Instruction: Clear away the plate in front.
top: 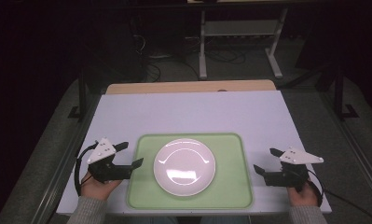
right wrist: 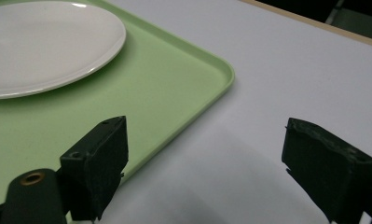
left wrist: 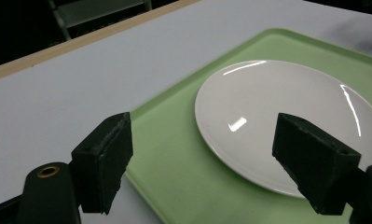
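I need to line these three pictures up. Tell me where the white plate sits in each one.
High view: the plate lies low centre, on the green tray.
Left gripper view: centre right, behind the right jaw.
Right gripper view: top left corner.
Shared landmark: the green tray under it.

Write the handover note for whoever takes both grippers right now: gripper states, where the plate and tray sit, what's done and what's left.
Left gripper: open, holds nothing, at the tray's left edge, aimed at the plate.
Right gripper: open, holds nothing, just off the tray's right edge, above the table.
Plate: white, bare, flat in the middle of the green tray.
Tray: near the table's front edge, between the grippers.
Done: nothing is gripped yet; plate and tray look untouched.
Left: likely to close in from both sides and take hold of the tray or plate; which one cannot be told from here.
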### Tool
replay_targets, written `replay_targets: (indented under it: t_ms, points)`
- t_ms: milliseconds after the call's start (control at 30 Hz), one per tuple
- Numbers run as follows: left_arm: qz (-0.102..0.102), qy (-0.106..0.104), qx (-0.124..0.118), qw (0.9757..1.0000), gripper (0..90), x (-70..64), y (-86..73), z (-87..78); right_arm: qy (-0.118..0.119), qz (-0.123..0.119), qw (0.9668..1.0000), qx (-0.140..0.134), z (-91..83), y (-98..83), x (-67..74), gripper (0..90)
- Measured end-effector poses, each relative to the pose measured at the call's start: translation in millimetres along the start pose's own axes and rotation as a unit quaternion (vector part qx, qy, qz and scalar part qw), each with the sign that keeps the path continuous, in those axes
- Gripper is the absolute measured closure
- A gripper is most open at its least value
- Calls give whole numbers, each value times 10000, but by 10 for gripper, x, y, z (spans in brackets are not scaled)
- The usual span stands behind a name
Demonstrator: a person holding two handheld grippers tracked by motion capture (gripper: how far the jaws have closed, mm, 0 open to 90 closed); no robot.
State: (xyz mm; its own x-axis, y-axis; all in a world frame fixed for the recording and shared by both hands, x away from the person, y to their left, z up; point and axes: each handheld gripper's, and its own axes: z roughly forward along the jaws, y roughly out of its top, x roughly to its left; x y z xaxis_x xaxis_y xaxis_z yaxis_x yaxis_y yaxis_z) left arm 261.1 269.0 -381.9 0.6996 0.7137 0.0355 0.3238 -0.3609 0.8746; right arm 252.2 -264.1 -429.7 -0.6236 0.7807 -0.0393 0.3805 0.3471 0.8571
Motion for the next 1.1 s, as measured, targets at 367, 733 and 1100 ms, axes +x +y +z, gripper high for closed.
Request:
replay_targets:
  t_ms: [367,733,1100]
  points:
    - [-55,94,55,9999,197,38,-160,36,-53,70,9999,94,-35,-70,-65,137]
    - [-40,72,69,9999,197,49,-199,67,-42,2,9999,168,-10,-72,-38,137]
    - [-54,17,87,9999,210,69,-201,70,-19,-26,9999,160,0,-64,-19,137]
